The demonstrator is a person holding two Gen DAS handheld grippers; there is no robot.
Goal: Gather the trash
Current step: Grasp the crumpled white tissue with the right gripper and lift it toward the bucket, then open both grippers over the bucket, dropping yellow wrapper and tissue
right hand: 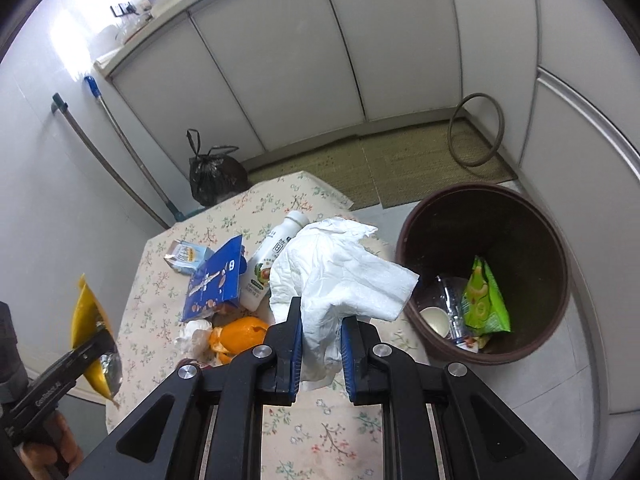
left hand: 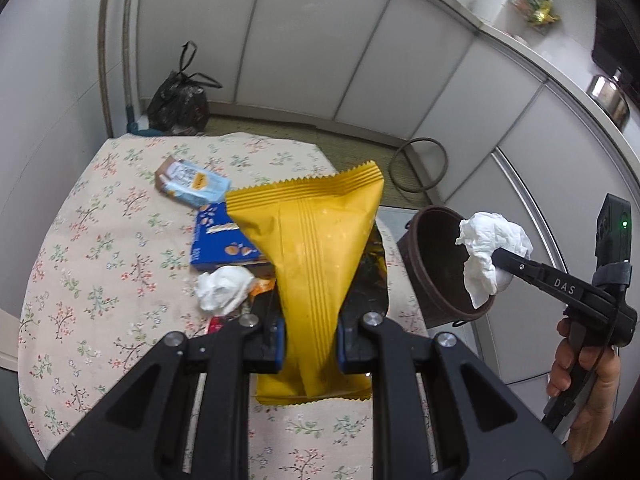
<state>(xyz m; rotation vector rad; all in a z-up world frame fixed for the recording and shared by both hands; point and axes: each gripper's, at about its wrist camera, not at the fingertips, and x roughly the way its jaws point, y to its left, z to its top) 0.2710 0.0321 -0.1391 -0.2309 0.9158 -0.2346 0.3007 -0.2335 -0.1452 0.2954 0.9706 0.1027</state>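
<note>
My left gripper is shut on a yellow snack bag and holds it above the floral table. My right gripper is shut on a crumpled white tissue, raised near the table's edge beside the brown bin. The left wrist view shows that tissue right over the bin. In the bin lie a green bag, a cup and clear plastic. On the table lie a blue box, a white bottle, orange peel, a small tissue wad and a light blue packet.
A tied black bag sits on the floor behind the table. Two mop handles lean on the wall. A dark ring rests against white cabinets, with a mat below. A hand holds the right gripper's grip.
</note>
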